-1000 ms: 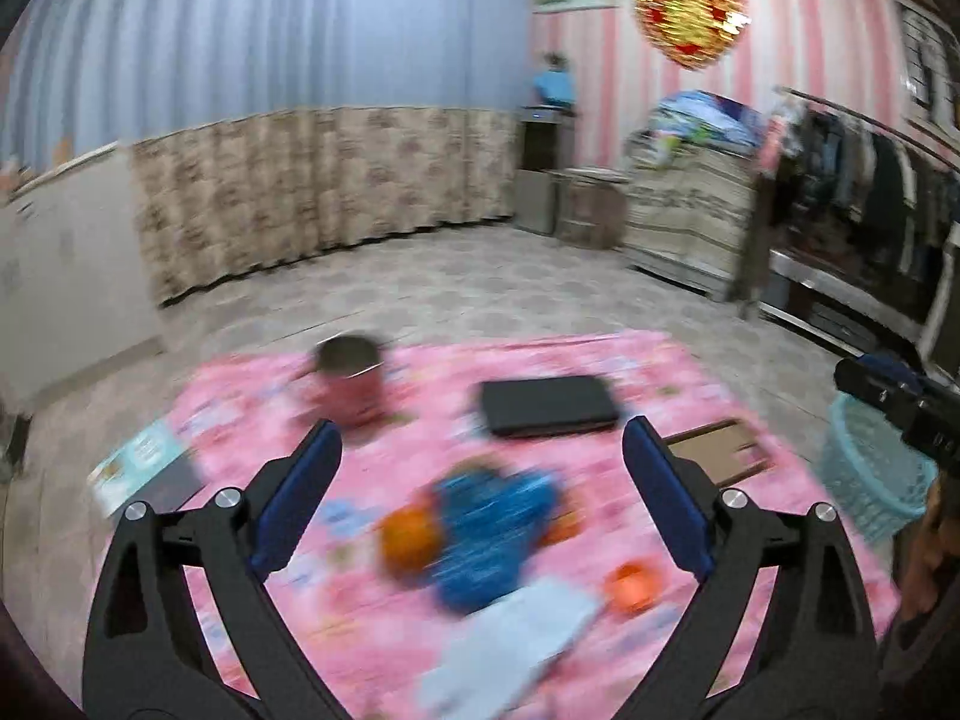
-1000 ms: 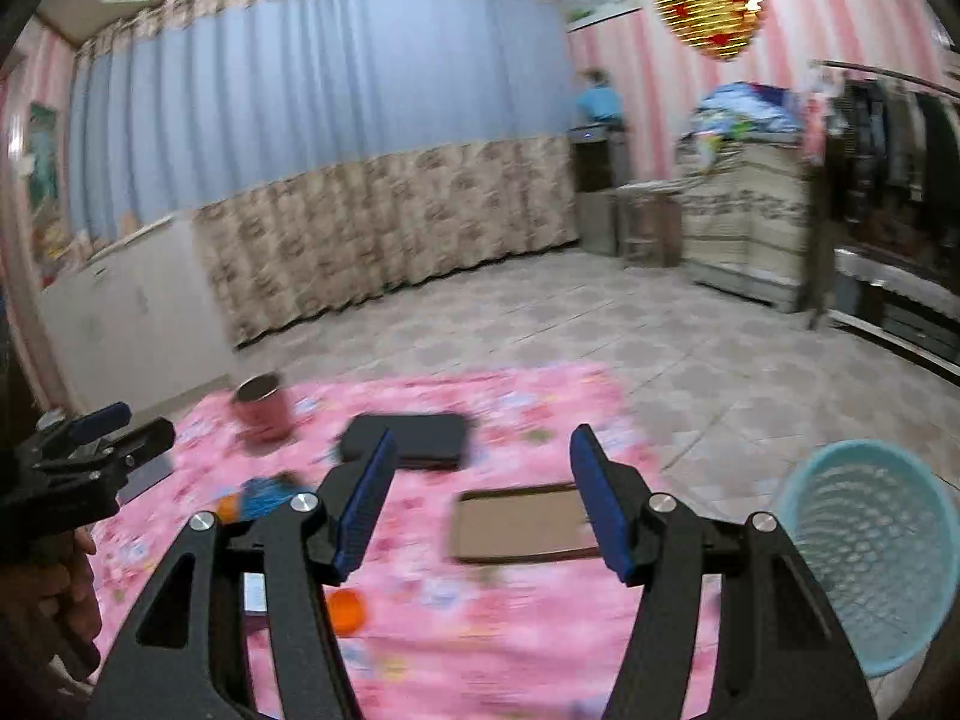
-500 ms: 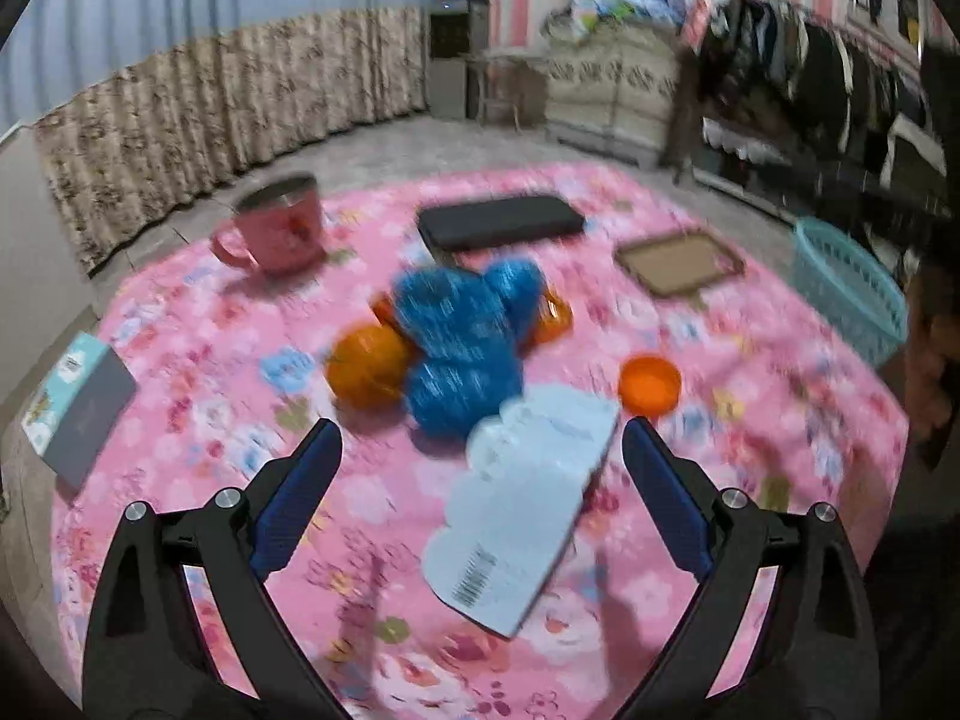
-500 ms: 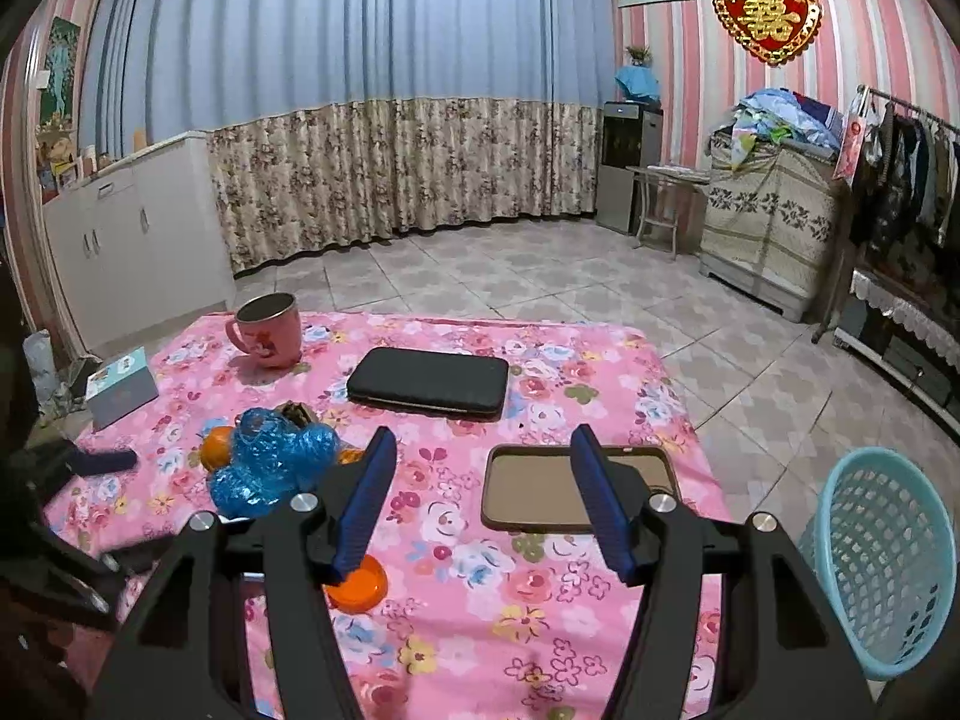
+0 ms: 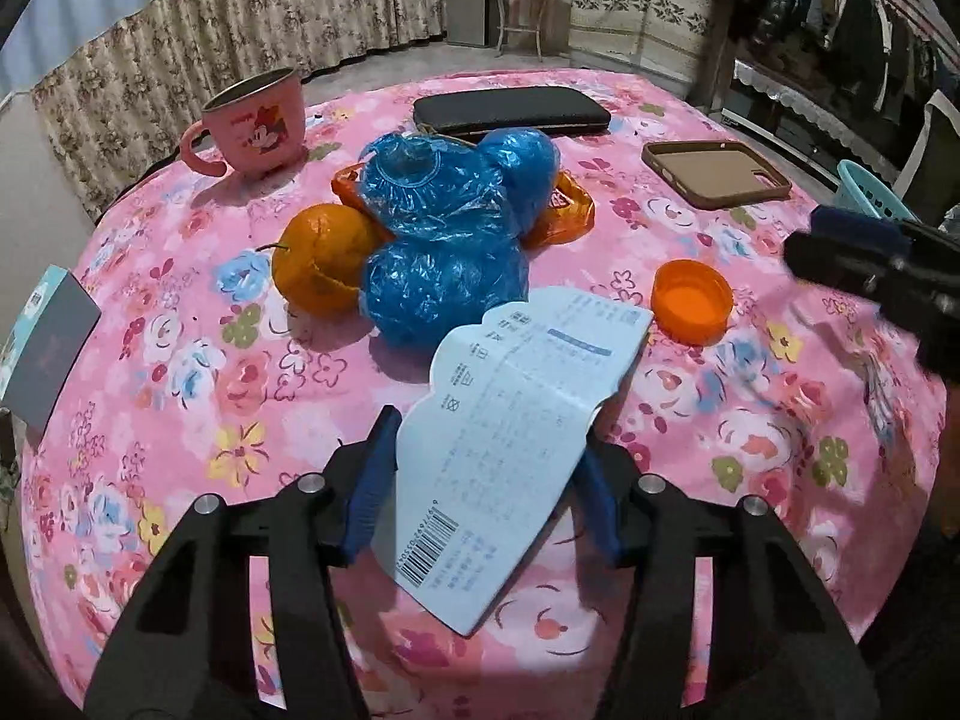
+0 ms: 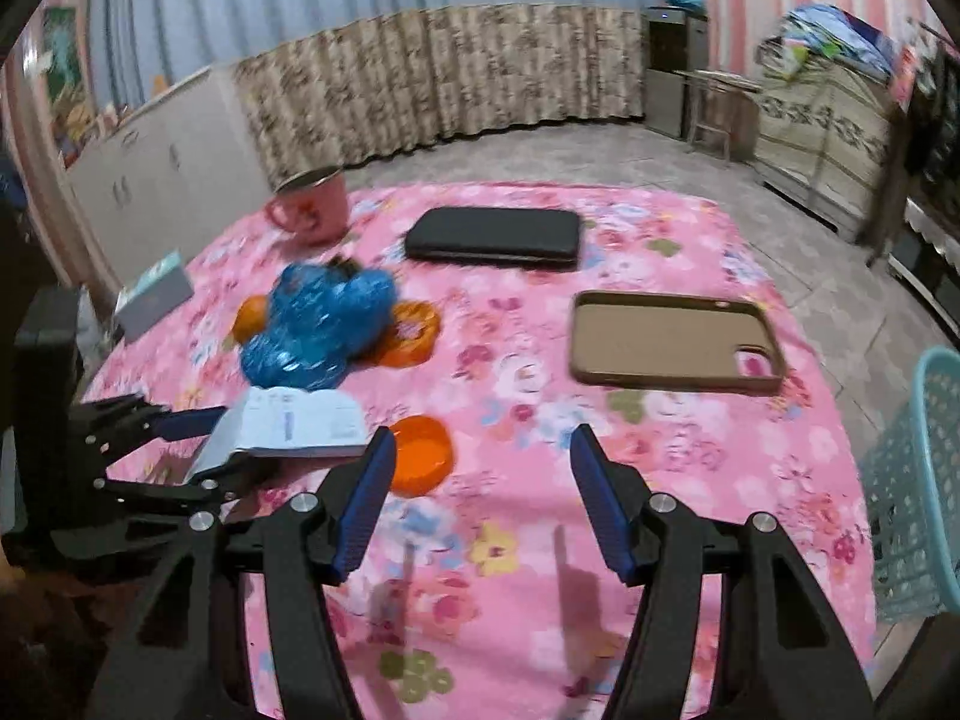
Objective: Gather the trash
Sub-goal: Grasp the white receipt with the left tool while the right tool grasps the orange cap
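A pale blue paper label (image 5: 510,420) with a barcode lies between the fingers of my left gripper (image 5: 487,480), which straddle it and touch its edges. It also shows in the right wrist view (image 6: 288,426). Beyond it lie crumpled blue plastic bags (image 5: 444,228), an orange wrapper (image 5: 564,210), an orange peel (image 5: 318,258) and an orange bottle cap (image 5: 691,299). My right gripper (image 6: 483,498) is open and empty above the pink cloth, just right of the cap (image 6: 420,453). A light blue basket (image 6: 918,480) stands by the table's right side.
A pink mug (image 5: 255,120), a black case (image 5: 510,111), a brown phone case (image 5: 714,171) and a small box (image 5: 45,348) at the left edge sit on the pink flowered table (image 5: 180,420). Cabinets, curtains and furniture stand beyond.
My left gripper has lowered and moved forward onto the paper label, and its fingers have narrowed around it. My right gripper has dropped closer to the table near the orange cap.
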{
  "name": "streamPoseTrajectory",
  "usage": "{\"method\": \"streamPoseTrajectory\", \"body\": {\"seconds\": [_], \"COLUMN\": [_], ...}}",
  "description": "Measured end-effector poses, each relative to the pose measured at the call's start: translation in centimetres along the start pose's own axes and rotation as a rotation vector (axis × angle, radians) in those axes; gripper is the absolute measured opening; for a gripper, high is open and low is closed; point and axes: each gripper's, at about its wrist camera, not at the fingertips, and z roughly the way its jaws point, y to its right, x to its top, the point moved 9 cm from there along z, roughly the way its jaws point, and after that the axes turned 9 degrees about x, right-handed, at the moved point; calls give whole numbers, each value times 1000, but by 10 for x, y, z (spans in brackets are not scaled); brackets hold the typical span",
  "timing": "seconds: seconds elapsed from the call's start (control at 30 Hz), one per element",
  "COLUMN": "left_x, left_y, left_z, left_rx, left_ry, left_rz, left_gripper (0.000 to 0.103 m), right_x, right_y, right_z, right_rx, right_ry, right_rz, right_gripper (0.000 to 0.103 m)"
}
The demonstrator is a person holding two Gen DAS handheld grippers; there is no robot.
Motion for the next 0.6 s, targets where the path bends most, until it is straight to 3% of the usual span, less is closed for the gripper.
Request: {"method": "streamPoseTrajectory", "body": {"seconds": [0.17, 0.33, 0.43, 0.6], "left_x": [2, 22, 30, 30], "left_y": [0, -17, -48, -76], "left_z": [-14, -52, -64, -66], "left_rx": [-35, -48, 9, 71], "left_ry": [32, 165, 221, 225], "left_rz": [-21, -96, -202, -303], "left_gripper": [53, 53, 53, 53], "right_x": [1, 2, 0, -4], "right_y": [-6, -2, -11, -25], "right_z": [2, -1, 9, 29], "right_rx": [-21, -15, -10, -1], "right_ry": [-3, 6, -14, -50], "right_rz": [-27, -9, -44, -69], "right_gripper": [60, 60, 60, 60]}}
